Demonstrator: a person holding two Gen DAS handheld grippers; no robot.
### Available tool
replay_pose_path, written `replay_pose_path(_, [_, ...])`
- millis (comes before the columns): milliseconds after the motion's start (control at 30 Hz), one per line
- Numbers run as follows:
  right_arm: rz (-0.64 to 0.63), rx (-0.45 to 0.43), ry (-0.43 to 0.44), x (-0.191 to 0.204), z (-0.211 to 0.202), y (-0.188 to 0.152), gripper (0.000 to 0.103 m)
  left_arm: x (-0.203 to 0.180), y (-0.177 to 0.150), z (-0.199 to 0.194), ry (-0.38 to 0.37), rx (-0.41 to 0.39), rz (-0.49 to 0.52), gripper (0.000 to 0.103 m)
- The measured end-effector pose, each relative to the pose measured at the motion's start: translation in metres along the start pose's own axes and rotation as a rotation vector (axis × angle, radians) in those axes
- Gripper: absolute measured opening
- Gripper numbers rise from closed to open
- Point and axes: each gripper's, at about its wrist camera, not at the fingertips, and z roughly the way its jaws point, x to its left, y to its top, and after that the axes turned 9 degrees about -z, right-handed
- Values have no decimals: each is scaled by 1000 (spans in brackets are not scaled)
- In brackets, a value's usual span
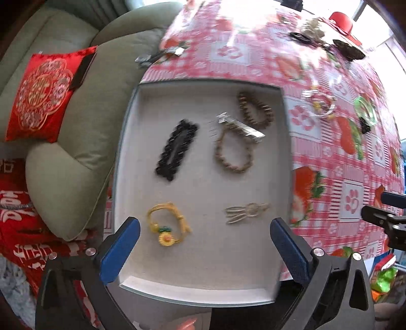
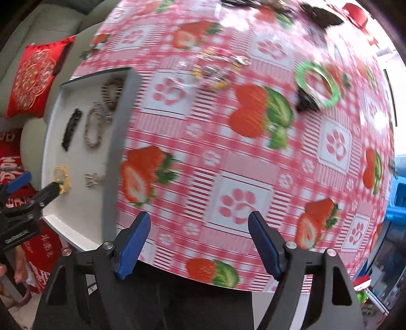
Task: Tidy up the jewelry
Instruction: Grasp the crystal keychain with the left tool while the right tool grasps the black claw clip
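A white tray (image 1: 203, 269) lies at the table's left edge. It holds a black hair clip (image 1: 177, 150), a tan bead bracelet (image 1: 234, 149), a silver clip (image 1: 241, 127), a dark bead bracelet (image 1: 255, 110), a yellow flower bracelet (image 1: 166, 223) and a pale metal comb pin (image 1: 247, 212). My left gripper (image 1: 204, 231) is open and empty above the tray's near end. My right gripper (image 2: 199, 228) is open and empty over bare tablecloth; the tray (image 2: 111, 142) is to its left. A green bangle (image 2: 318, 83) and a clear bracelet (image 2: 215, 71) lie on the cloth beyond it.
The table wears a pink strawberry cloth (image 2: 228, 157). At its far end lie a red hat (image 1: 341, 21), dark clips (image 1: 349, 49) and a silver clip (image 1: 162, 54). A grey-green sofa (image 1: 76, 142) with a red cushion (image 1: 40, 96) stands left of the table.
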Motion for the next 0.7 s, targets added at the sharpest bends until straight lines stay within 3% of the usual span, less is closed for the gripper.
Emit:
replay_pose_path(300, [38, 34, 23, -69, -4, -5, 82, -82, 22, -27, 9, -46, 96, 103])
replay_pose_path(533, [62, 43, 26, -117, -8, -10, 82, -148, 39, -12, 5, -21, 170, 103])
replay_pose_path(700, [96, 52, 22, -146, -6, -12, 82, -174, 55, 2, 4, -9, 171, 103])
